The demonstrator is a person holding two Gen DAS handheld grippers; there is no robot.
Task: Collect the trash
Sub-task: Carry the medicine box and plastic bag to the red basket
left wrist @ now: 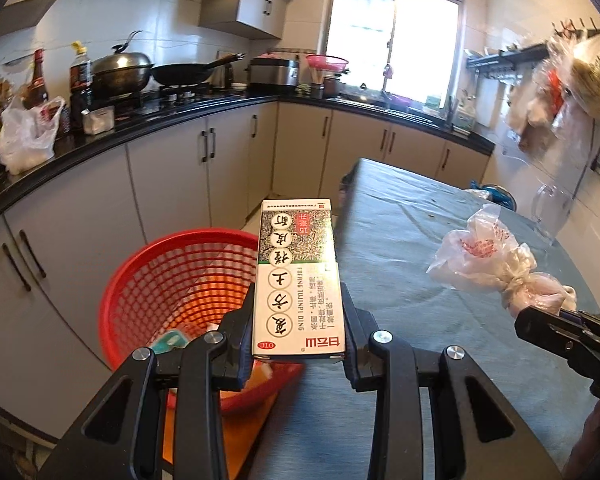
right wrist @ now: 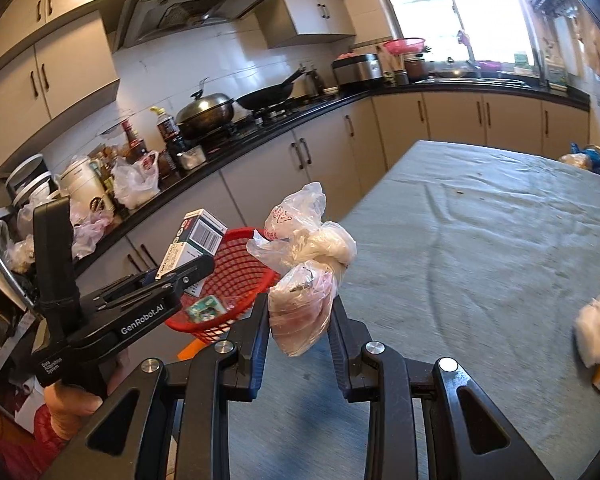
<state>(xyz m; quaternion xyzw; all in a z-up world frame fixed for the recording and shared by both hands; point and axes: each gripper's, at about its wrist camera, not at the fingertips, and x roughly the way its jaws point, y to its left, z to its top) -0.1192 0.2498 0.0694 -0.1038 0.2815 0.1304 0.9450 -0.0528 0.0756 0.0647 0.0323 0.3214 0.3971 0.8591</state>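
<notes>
Kitchen table; box between fingers

The left gripper is clamped on a medicine box; the right gripper, at its three o'clock, pinches a knotted plastic bag.

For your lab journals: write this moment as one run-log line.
left tool: shut on medicine box | right tool: shut on knotted plastic bag | red basket: beside table, not empty
</notes>
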